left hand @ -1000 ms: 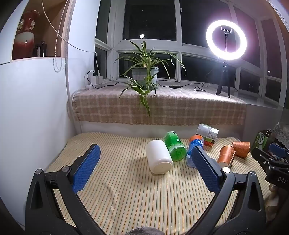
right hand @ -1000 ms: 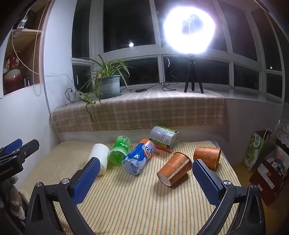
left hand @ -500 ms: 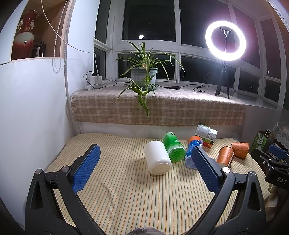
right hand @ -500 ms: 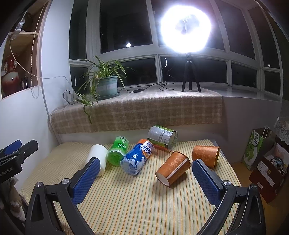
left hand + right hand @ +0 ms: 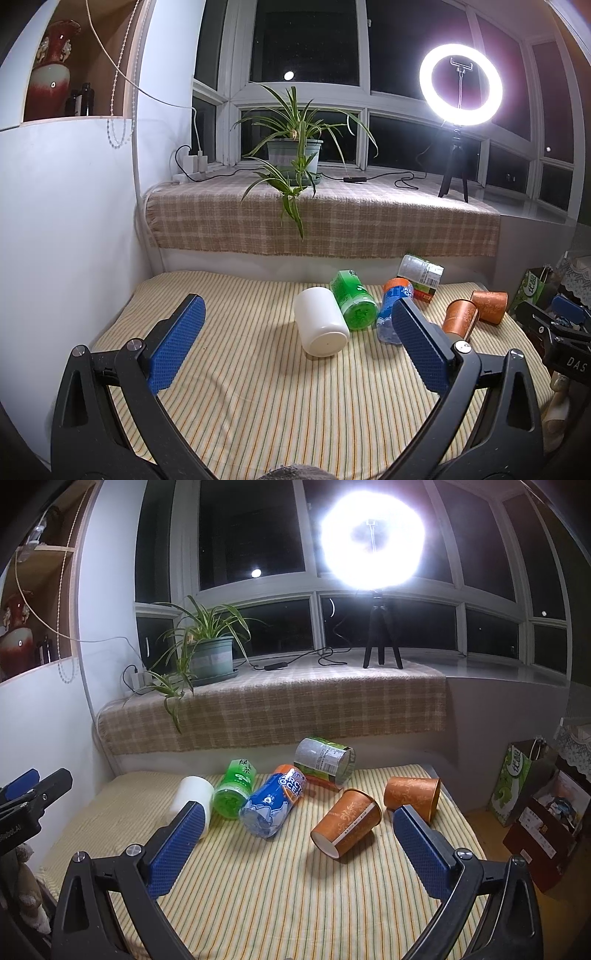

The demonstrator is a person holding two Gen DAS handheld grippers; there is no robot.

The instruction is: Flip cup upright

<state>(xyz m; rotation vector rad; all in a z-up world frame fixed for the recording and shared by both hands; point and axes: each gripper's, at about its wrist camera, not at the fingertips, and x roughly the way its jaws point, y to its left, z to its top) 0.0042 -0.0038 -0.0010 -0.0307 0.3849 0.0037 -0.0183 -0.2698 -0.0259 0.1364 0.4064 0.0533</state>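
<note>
Left gripper (image 5: 297, 343) (fingers spread wide) holds nothing; right gripper (image 5: 297, 840) likewise.

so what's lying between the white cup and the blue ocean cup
A green cup on its side, touching the white cup and the blue cup; clearest in the right wrist view.

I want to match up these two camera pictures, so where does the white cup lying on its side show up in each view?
Left wrist view: the white cup lies near the middle, its base toward the camera, left of the green bottle.
Right wrist view: the white cup lies at left, partly behind the left blue pad.
Shared landmark: the green bottle touching its right side.
</note>
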